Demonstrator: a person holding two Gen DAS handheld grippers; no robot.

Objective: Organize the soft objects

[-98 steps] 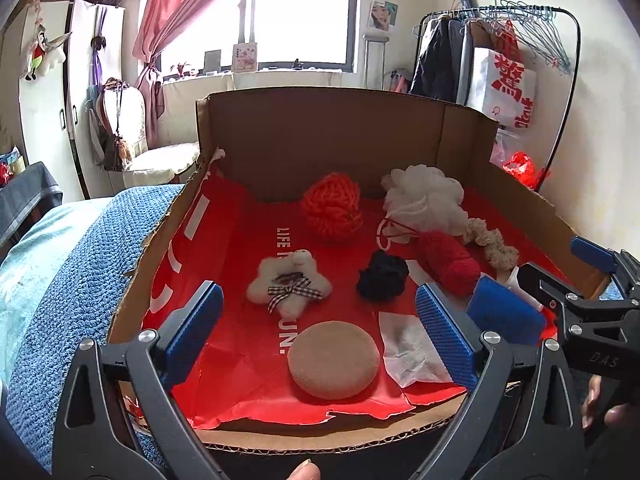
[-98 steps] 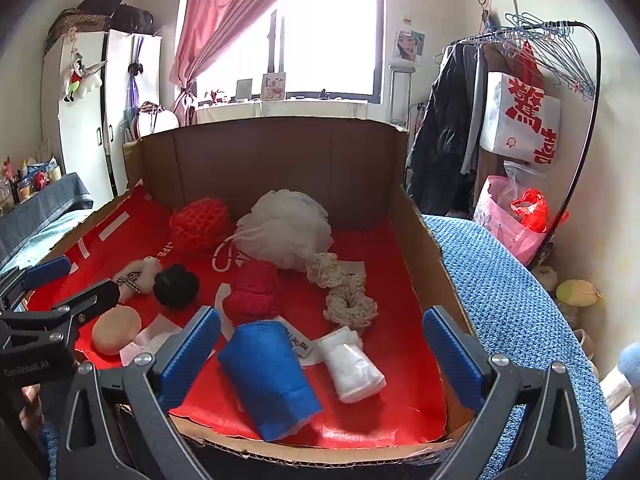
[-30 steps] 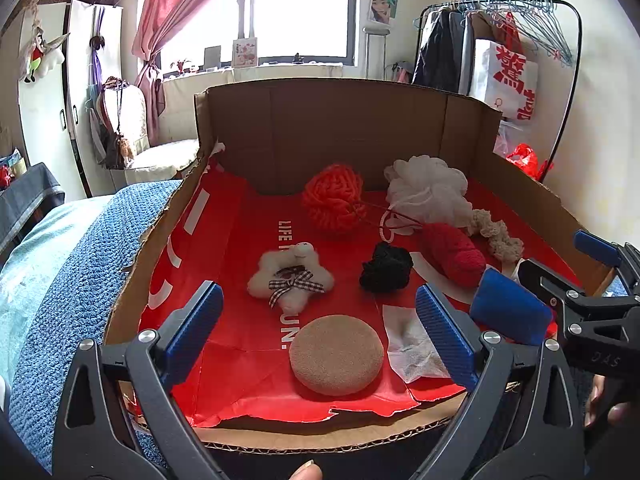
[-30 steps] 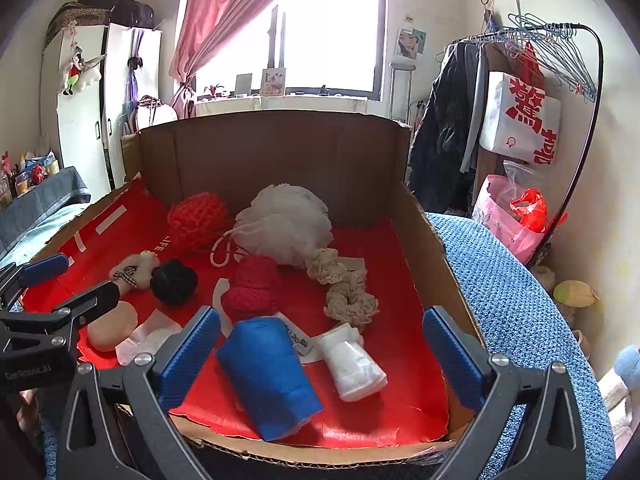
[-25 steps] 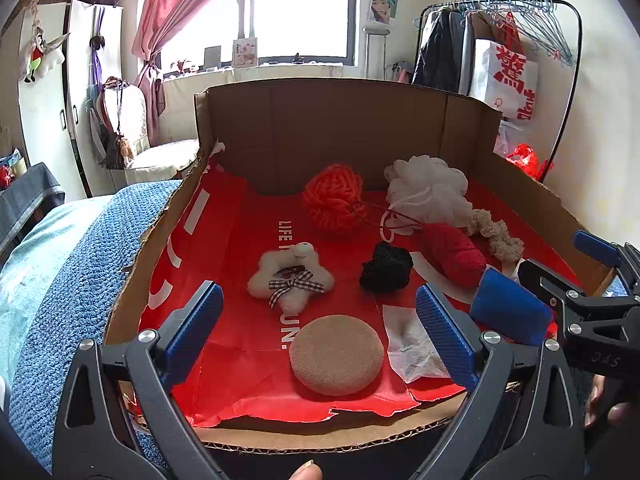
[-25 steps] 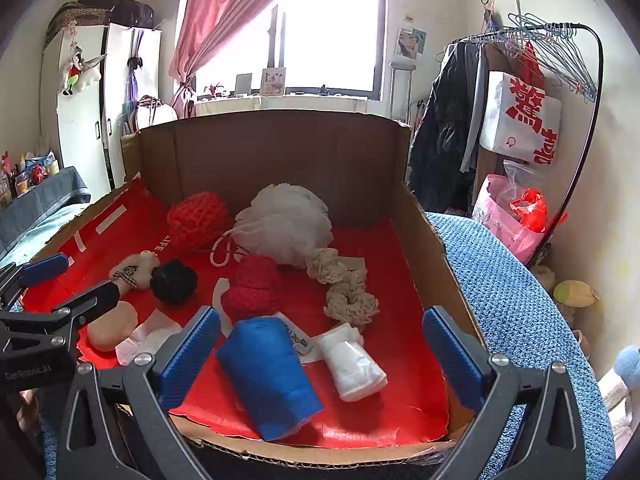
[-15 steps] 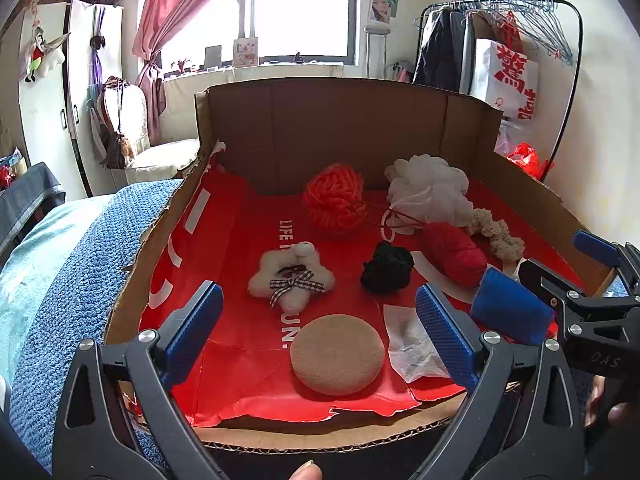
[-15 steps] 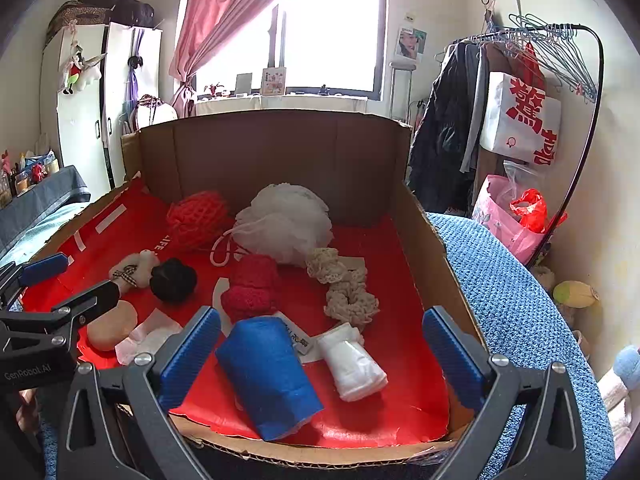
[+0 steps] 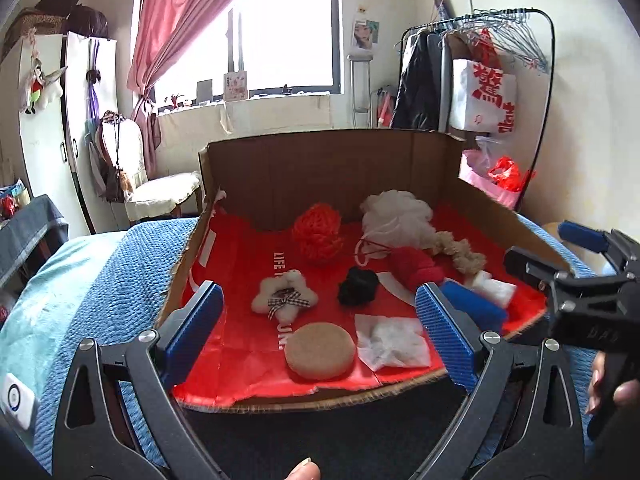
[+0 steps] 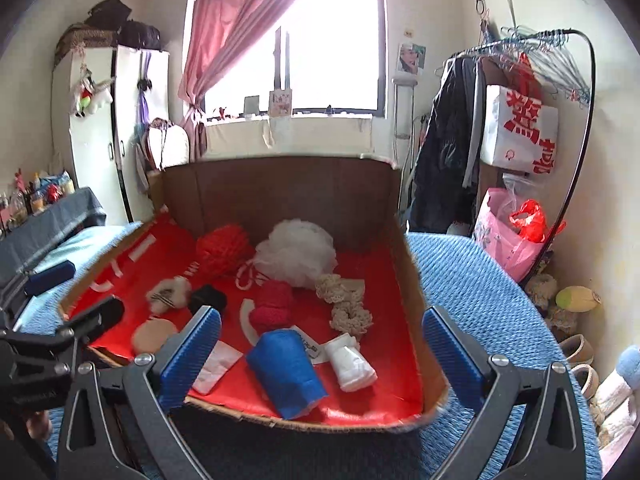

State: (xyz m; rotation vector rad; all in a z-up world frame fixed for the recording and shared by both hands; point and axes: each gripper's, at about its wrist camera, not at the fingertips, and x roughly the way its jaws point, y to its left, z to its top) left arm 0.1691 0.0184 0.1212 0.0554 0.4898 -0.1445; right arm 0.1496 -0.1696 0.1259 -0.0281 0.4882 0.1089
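Left gripper (image 9: pixel 318 334) and right gripper (image 10: pixel 320 350), both with jaws spread wide and holding nothing, hover at the near edge of the cardboard box (image 9: pixel 328 168). Just ahead of the left gripper lie a tan round sponge (image 9: pixel 320 351) and white packet (image 9: pixel 392 342); ahead of the right, a blue roll (image 10: pixel 286 372) and white roll (image 10: pixel 351 362). Farther off: black pompom (image 9: pixel 358 287), red yarn ball (image 10: pixel 274 306), orange yarn ball (image 9: pixel 318 236), white bath pouf (image 10: pixel 296 252).

The red liner (image 9: pixel 248 264) in the cardboard box carries white letters running lengthwise: "LIFE" near the orange yarn ball, and "UN" by the tan sponge (the middle is hidden under the white plush toy). The white bag (image 10: pixel 520 132) on the clothes rack bears large red Chinese characters, too distorted to read.
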